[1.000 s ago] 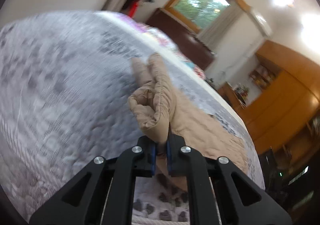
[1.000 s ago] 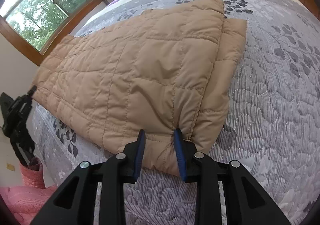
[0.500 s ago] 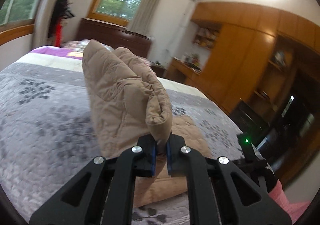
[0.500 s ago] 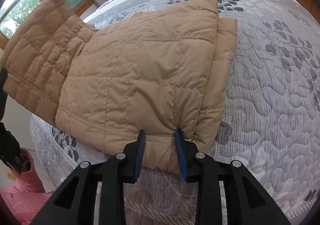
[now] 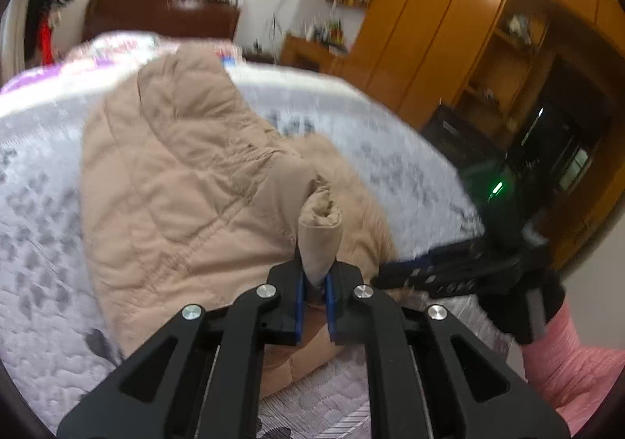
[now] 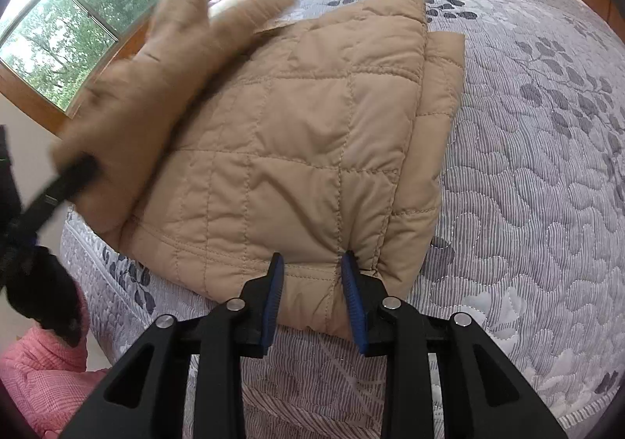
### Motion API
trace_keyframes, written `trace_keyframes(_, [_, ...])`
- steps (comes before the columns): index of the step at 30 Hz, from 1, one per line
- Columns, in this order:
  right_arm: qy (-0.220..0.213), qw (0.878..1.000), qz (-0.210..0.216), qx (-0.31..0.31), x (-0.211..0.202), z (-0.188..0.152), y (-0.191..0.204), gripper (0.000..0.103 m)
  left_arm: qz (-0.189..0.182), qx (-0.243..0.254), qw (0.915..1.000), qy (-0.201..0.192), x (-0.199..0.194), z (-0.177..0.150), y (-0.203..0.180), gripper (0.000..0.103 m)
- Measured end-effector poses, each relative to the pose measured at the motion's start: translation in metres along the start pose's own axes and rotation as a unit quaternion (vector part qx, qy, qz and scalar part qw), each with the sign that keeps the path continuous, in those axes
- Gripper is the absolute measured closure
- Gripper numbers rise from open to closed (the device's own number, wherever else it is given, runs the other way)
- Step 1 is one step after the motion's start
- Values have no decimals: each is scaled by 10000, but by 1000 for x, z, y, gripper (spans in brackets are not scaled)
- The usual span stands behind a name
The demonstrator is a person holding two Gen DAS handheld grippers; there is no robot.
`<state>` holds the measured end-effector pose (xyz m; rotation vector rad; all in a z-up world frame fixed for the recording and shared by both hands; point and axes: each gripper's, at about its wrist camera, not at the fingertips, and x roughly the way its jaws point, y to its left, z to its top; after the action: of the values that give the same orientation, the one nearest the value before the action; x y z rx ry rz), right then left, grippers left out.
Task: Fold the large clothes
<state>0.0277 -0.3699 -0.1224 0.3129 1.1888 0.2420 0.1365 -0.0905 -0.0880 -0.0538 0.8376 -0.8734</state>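
- My left gripper (image 5: 314, 292) is clamped on a bunched edge of the tan quilted puffer jacket (image 6: 297, 150), lifted over the grey floral bedspread (image 6: 527, 173).
- My right gripper (image 6: 312, 288) straddles the near hem, jaws apart.
- The jacket looks soft, puffy and light; I'd grip stitched hems.

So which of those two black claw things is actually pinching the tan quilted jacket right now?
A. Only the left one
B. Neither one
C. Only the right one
A. The left gripper has its fingers closed tight on a bunched corner of the tan jacket, while the right gripper sits at the jacket's near hem with its fingers spread apart.
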Motion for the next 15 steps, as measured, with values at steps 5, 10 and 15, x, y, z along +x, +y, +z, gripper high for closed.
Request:
trace_keyframes(5, [5, 10000, -28, -45, 2, 0, 1, 72, -340, -394, 9971, 551, 41, -22, 29, 93])
trace_keyframes(10, [29, 10000, -55, -61, 4, 1, 2, 71, -251, -219, 9978, 578, 52, -34, 33, 92])
trace_keyframes(15, [12, 9999, -99, -83, 6, 2, 3, 70, -215, -150, 9981, 553, 57, -35, 24, 92])
